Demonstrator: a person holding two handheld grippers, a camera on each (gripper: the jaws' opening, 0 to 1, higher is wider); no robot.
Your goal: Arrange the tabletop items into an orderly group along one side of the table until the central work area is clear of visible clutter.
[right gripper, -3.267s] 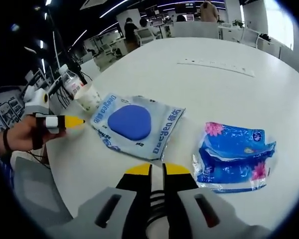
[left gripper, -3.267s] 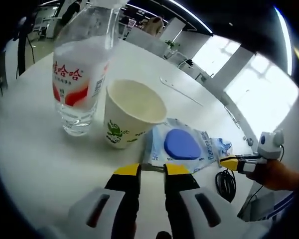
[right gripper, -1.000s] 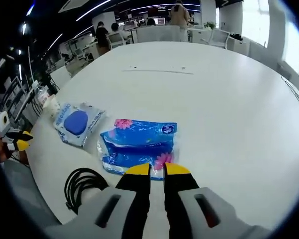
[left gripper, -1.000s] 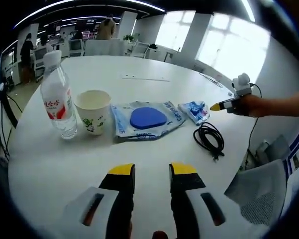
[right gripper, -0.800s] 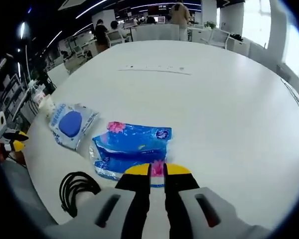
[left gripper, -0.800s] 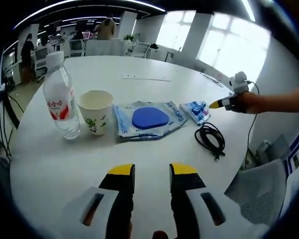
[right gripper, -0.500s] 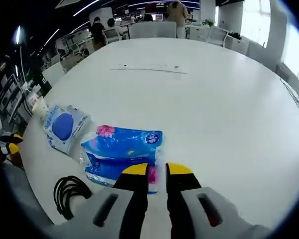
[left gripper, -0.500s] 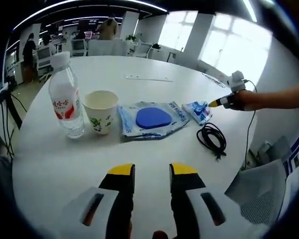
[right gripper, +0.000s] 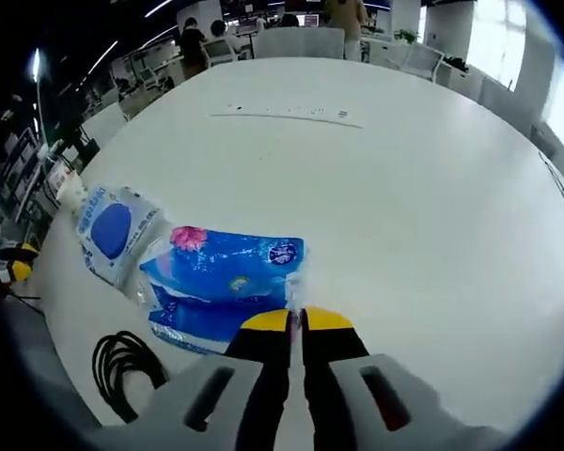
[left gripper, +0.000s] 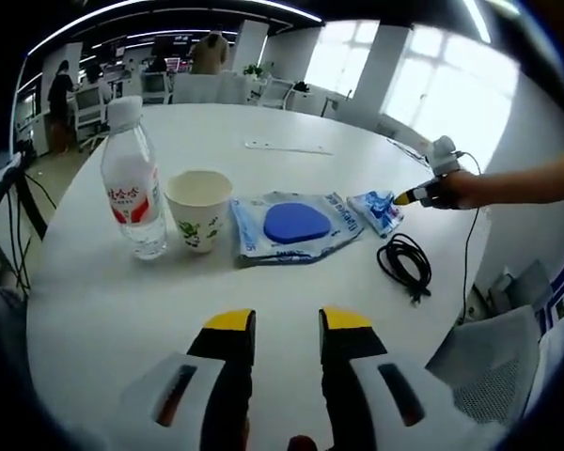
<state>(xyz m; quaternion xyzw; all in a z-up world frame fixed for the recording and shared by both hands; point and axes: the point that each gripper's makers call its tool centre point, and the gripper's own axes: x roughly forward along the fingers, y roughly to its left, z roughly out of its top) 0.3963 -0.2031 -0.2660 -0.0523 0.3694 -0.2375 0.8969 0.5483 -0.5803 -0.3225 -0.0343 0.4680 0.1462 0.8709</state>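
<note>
Along the near edge of the round white table (left gripper: pixel 122 310) stand a water bottle (left gripper: pixel 132 178) and a paper cup (left gripper: pixel 199 209). Beside them lie a clear packet with a blue pad (left gripper: pixel 296 225), a blue tissue pack (left gripper: pixel 376 209) and a coiled black cable (left gripper: pixel 406 265). My left gripper (left gripper: pixel 287 324) is open over bare table, well short of the row. My right gripper (right gripper: pixel 296 324) is shut on the near edge of the tissue pack (right gripper: pixel 226 282). The packet (right gripper: pixel 113 230) and cable (right gripper: pixel 122 371) lie to its left. In the left gripper view a hand holds the right gripper (left gripper: pixel 421 194) at the tissue pack.
A thin white strip (right gripper: pixel 287 113) lies across the far middle of the table (right gripper: pixel 432 207). Chairs, desks and people stand in the office beyond. A grey chair back (left gripper: pixel 508 348) sits by the table's edge on the right.
The right jaws have come together on the tissue pack's edge; half a second ago a gap showed between them. The left camera has drifted slightly; the row of items stays put.
</note>
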